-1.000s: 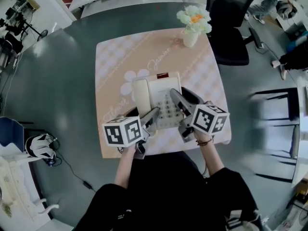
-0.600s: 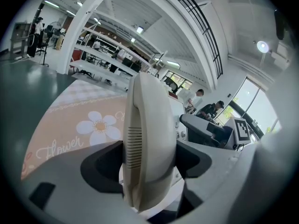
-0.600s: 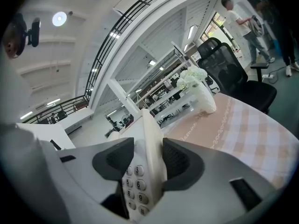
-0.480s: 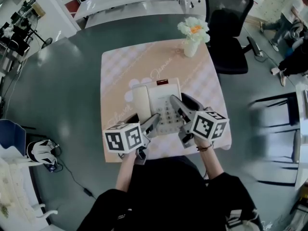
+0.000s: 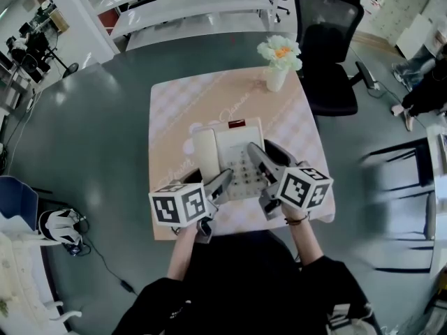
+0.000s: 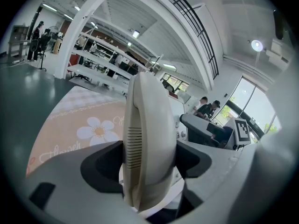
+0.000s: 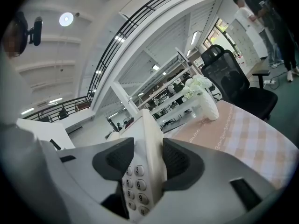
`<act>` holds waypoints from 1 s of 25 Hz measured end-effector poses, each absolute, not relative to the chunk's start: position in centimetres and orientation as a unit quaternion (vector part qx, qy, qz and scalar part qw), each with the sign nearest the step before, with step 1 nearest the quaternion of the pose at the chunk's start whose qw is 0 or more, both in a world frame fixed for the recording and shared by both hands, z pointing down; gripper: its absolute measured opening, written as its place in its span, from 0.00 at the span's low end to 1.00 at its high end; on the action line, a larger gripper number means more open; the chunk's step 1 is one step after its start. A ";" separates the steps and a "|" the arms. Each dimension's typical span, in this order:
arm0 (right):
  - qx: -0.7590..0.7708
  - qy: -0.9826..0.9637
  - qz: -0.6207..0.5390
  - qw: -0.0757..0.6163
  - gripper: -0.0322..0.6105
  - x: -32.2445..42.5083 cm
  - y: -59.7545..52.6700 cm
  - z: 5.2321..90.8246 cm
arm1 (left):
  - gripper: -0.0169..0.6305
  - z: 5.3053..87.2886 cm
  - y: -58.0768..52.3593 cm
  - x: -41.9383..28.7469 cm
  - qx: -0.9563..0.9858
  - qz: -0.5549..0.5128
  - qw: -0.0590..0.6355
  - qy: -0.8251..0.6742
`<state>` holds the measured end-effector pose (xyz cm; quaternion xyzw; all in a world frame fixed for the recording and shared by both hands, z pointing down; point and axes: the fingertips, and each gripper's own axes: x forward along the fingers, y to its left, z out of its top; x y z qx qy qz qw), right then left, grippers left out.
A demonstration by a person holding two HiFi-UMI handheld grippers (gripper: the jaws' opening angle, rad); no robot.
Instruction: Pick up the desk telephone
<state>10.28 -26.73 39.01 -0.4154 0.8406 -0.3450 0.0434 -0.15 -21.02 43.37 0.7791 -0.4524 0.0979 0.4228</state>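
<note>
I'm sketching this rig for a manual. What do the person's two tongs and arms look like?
Both the left tongs and right tongs are grey with dark pads inside. Each carries a white cube with black square markers. The person wears black, with a dark band on the right wrist.

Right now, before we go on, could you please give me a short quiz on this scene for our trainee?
1. True or false: the left hand-held gripper is empty.
2. Which part of the desk telephone stands between the jaws of the right hand-held gripper? A the coiled cord; B the keypad side; C the back edge.
3. In the head view, what stands on the far right corner of the tablecloth?

Key
1. False: its jaws are closed on the handset.
2. B.
3. The vase of flowers.
</note>
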 end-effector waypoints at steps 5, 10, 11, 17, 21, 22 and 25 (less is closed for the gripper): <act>-0.418 0.841 -0.342 0.046 0.33 10.9 -26.4 39.0 | 0.53 42.9 -21.0 0.1 0.784 0.100 0.411 -0.454; -0.417 0.843 -0.335 0.052 0.33 10.9 -26.3 38.3 | 0.53 42.5 -20.9 0.1 0.787 0.100 0.405 -0.454; -0.417 0.843 -0.335 0.051 0.33 10.9 -26.3 38.2 | 0.53 42.4 -20.9 0.1 0.788 0.100 0.404 -0.454; -0.416 0.843 -0.336 0.054 0.33 11.0 -26.1 38.1 | 0.53 42.1 -20.8 0.2 0.789 0.100 0.400 -0.455; -0.415 0.844 -0.336 0.053 0.33 11.0 -26.0 38.0 | 0.53 42.0 -20.7 0.1 0.790 0.099 0.398 -0.456; -0.414 0.843 -0.338 0.053 0.33 10.9 -25.9 38.0 | 0.53 42.0 -20.7 0.1 0.790 0.099 0.397 -0.457; -0.409 0.849 -0.330 0.058 0.33 10.7 -25.9 37.4 | 0.53 41.9 -20.6 0.1 0.789 0.100 0.397 -0.459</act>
